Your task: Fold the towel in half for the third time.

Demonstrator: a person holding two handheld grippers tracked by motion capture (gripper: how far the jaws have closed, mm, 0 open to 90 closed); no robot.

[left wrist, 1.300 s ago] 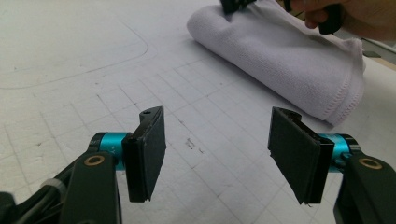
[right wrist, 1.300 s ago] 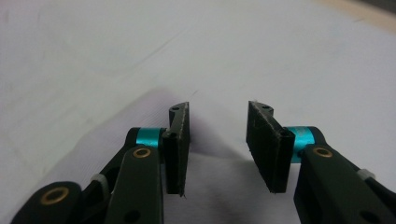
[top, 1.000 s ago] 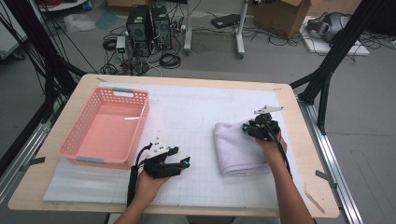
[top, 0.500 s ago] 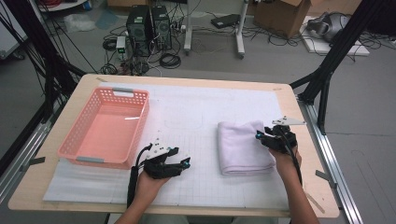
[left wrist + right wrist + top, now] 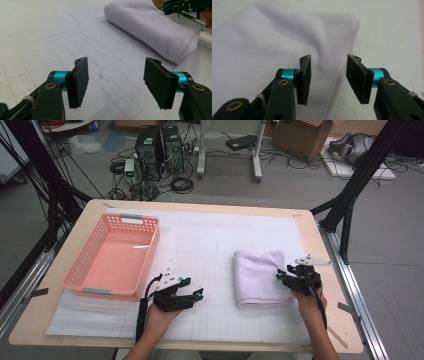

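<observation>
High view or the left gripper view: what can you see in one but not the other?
The high view alone has the pink basket, the left gripper seen from above, resting open on the white mat, and the floor clutter beyond the table. The left gripper view alone gives a close look along its own black pads. Both share the folded towel and the right gripper at its edge.

Both hands low, jaws apart

Left gripper (image 5: 192,296) at 7 o'clock, pointing toward 3, jaws wide with nothing between. Right gripper (image 5: 282,275) at 4 o'clock, pointing toward 10, jaws just opened.
</observation>
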